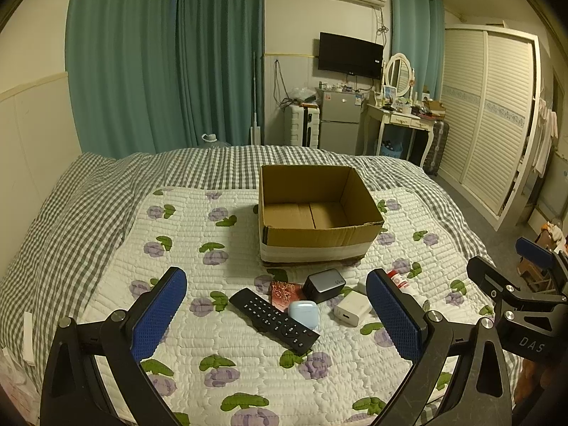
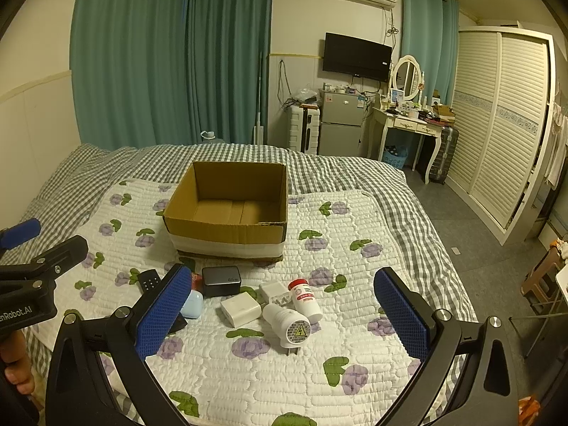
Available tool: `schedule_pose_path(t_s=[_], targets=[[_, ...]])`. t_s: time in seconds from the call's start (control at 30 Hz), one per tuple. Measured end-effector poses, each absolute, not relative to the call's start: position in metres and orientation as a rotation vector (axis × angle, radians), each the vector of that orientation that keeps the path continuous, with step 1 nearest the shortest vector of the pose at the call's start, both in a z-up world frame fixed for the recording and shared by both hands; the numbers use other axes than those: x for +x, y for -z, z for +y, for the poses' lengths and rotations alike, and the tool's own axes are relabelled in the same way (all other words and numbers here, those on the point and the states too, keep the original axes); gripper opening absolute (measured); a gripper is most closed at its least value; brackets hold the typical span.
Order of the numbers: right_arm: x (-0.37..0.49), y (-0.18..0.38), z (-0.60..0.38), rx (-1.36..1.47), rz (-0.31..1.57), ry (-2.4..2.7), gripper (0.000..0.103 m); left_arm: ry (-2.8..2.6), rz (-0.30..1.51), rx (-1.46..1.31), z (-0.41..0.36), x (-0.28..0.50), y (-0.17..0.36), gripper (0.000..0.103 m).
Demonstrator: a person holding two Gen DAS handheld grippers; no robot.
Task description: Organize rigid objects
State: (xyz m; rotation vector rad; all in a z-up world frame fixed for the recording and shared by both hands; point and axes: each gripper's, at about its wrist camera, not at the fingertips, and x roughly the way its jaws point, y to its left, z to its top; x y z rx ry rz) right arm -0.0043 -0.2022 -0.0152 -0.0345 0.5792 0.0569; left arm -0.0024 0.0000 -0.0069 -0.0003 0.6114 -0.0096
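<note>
A: What's laid out?

B: An open cardboard box (image 1: 319,213) sits mid-frame on the bed (image 2: 248,372), nothing visible inside. Below it cluster a black remote (image 1: 273,317), a pale blue earbud case (image 1: 303,312), white chargers (image 2: 241,308) and a red-capped bottle (image 2: 305,300).

A: And the tools?

B: Left tool (image 1: 277,323) and right tool (image 2: 284,319) both hover low in frame, spread wide, gripping nothing. A hand (image 2: 16,365), I think, shows at lower left.

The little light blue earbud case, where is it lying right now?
In the left wrist view the light blue earbud case lies on the floral quilt, touching the black remote, just in front of the dark grey charger.
</note>
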Motion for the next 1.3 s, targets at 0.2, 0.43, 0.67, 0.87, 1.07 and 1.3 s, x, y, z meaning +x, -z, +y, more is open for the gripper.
schedule_pose_path(t_s=[0.2, 0.43, 0.67, 0.87, 1.07, 1.3], targets=[[-0.004, 0.019, -0.202, -0.036, 0.58, -0.058, 0.103, 0.01, 0.606, -0.001, -0.001, -0.005, 0.01, 0.103], [0.002, 0.034, -0.205, -0.031, 0.616, -0.063, 0.103, 0.002, 0.644, 0.004, -0.005, 0.006, 0.023, 0.103], [0.024, 0.068, -0.218, -0.014, 0.706, -0.051, 0.103, -0.023, 0.751, 0.015, -0.009, 0.029, 0.062, 0.103], [0.045, 0.105, -0.23, 0.0, 0.797, -0.046, 0.103, -0.04, 0.859, 0.025, -0.013, 0.052, 0.099, 0.103], [0.069, 0.141, -0.236, -0.02, 0.879, -0.061, 0.097, -0.021, 0.935, 0.055, -0.028, 0.074, 0.128, 0.103], [0.098, 0.168, -0.243, -0.019, 0.965, -0.179, 0.084, 0.052, 0.99, 0.106, -0.061, 0.099, 0.154, 0.103]])
